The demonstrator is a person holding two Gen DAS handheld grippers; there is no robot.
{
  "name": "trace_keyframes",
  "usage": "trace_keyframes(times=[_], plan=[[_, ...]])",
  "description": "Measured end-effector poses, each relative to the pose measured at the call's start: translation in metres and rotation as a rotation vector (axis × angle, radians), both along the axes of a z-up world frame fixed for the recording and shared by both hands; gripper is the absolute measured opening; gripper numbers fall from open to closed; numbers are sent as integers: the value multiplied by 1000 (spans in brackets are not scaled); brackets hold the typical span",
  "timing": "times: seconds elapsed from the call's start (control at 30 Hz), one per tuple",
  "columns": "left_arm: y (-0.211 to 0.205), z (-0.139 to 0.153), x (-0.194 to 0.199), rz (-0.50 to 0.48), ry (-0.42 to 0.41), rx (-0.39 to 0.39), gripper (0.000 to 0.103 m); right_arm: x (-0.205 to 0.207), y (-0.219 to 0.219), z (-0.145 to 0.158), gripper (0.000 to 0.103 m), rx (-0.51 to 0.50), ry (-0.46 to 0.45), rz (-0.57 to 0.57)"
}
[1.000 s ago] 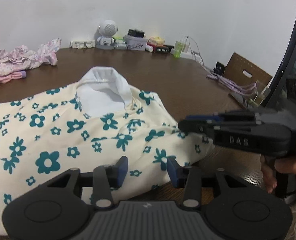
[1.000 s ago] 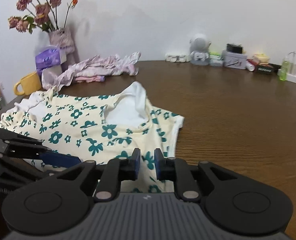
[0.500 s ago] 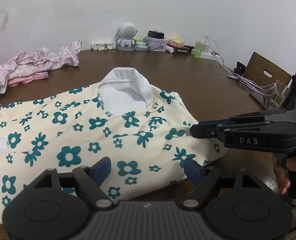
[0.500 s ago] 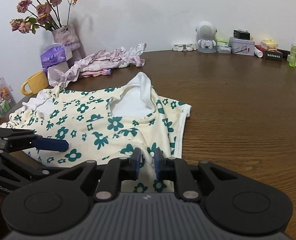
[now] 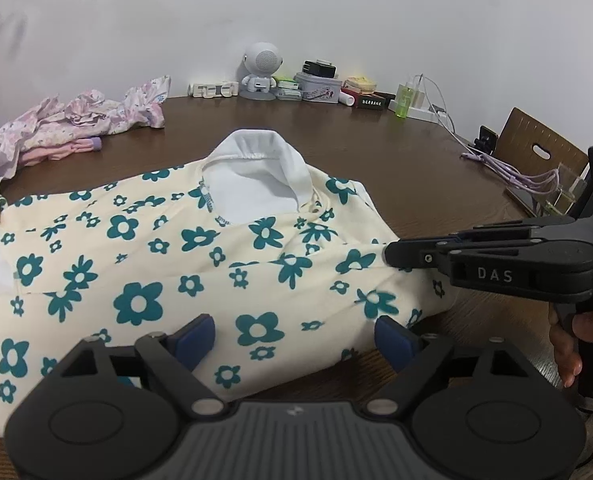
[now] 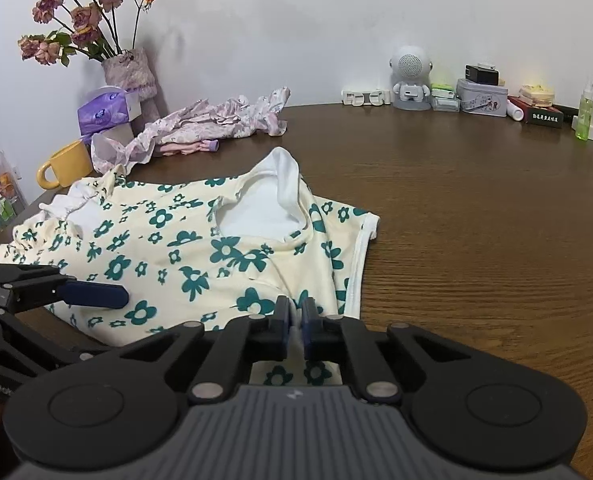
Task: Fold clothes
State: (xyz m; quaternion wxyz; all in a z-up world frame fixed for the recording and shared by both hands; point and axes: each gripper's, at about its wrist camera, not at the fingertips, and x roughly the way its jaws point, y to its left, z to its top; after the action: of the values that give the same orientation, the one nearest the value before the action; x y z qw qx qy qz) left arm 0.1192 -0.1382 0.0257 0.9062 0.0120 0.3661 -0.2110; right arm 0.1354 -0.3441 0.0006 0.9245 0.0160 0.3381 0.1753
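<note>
Pinching the flowered top's (image 6: 200,248) near edge, the right tongs (image 6: 295,316) were clamped on cloth. The left tongs (image 5: 294,334) stood wide apart above it; a matching hold there would likely keep the fold even

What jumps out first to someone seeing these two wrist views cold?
The cream top with teal flowers, spread across the near part of the brown table, white collar lining showing. Next, the grippers: the right gripper is pinched shut on the top's near edge, while the left gripper is open over the fabric. Behind, a crumpled pink garment lies by a vase of dried roses.
</note>
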Motion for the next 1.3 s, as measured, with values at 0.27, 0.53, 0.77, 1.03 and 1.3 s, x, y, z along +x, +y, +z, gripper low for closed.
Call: trace_keyframes(times=[0.27, 0.53, 0.77, 1.03, 1.3], plan=[[12, 14, -8, 22, -57, -38, 87, -14, 4, 13, 8, 7, -75, 5], [58, 20, 0, 169, -54, -16, 79, -27, 35, 17, 10, 15, -105, 80], [78, 5, 1, 181, -26, 16, 65, -28, 46, -8, 10, -57, -64, 29], [118, 13, -13, 225, -77, 15, 63, -36, 48, -2, 15, -33, -87, -11], [174, 5, -25, 324, -69, 43, 55, -34, 52, -12, 21, -69, -73, -35]])
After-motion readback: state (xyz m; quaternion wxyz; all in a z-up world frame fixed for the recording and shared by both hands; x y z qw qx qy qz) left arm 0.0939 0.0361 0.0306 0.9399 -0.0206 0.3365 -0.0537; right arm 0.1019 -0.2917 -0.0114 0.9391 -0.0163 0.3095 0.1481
